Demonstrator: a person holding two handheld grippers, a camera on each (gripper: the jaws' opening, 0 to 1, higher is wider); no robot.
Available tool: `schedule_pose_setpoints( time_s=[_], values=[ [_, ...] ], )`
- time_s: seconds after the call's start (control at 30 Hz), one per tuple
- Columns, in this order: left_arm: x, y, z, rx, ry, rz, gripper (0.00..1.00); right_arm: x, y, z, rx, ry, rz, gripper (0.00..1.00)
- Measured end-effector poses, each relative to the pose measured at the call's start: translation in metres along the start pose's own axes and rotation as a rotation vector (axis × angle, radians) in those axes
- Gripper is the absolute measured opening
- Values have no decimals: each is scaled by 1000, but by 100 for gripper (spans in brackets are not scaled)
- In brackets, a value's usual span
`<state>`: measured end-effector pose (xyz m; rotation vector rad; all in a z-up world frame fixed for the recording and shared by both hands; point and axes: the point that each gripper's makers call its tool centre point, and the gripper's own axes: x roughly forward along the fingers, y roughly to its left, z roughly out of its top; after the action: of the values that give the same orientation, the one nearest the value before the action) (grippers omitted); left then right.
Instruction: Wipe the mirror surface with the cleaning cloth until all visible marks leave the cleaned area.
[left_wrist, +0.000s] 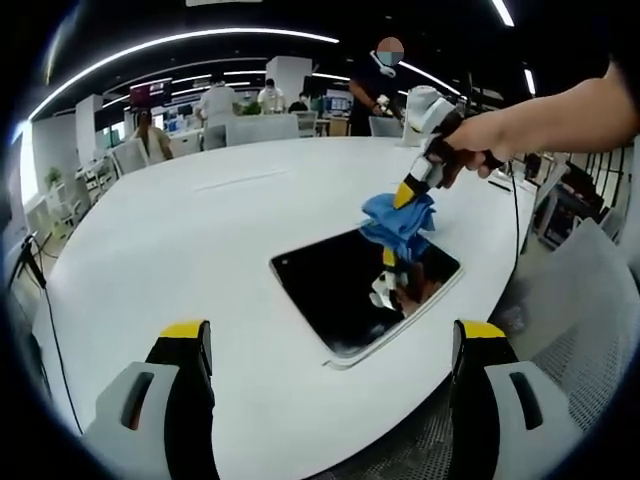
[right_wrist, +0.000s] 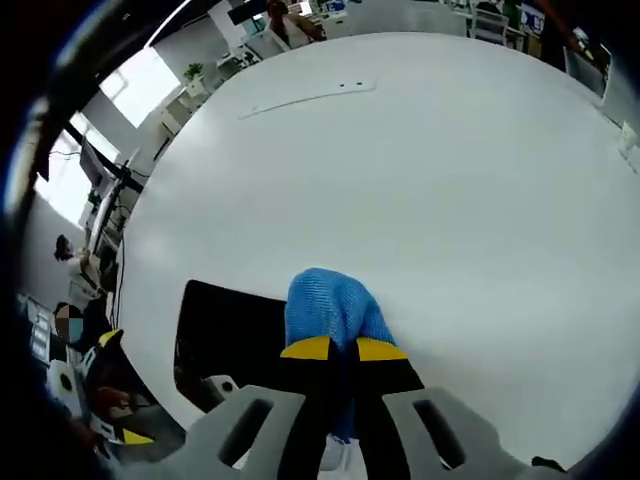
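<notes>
Closest in the left gripper view, the left gripper hangs above the near edge of the white table with its two yellow-tipped jaws spread wide apart and nothing between them. Just beyond those jaws lies the mirror, a dark rectangular pane in a pale frame, flat on the tabletop near the table's edge and turned at an angle to it. A mesh chair back sits off the table's edge beside it.

At the mirror's far corner the right gripper, held in a person's hand, points down with its jaws clamped on the blue cleaning cloth. The cloth hangs bunched below the tips and touches the glass, and its reflection shows in the dark surface underneath.

In the right gripper view the same grip is plain: the yellow tips are pressed nearly together with the cloth bulging out ahead of them, over the mirror's edge where it meets bare table. The left gripper shows past the mirror's other side.

Farther off, the long tabletop stretches away bare to a row of chairs, with several people standing among desks and monitors under strip ceiling lights.
</notes>
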<state>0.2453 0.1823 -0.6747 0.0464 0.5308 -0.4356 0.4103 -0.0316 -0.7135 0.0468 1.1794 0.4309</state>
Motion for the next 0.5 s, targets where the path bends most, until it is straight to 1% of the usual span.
schedule_pose_setpoints(
  time_s=[0.1, 0.3, 0.5],
  values=[
    [0, 1, -1, -1, 2, 5, 99, -10, -11, -4, 2, 1, -1, 1],
    [-1, 2, 0, -1, 0, 11, 99, -26, -32, -5, 22, -12, -11, 1],
    [-1, 5, -1, 0, 4, 23, 99, -39, -45, -9, 40, -10, -12, 2]
  ],
)
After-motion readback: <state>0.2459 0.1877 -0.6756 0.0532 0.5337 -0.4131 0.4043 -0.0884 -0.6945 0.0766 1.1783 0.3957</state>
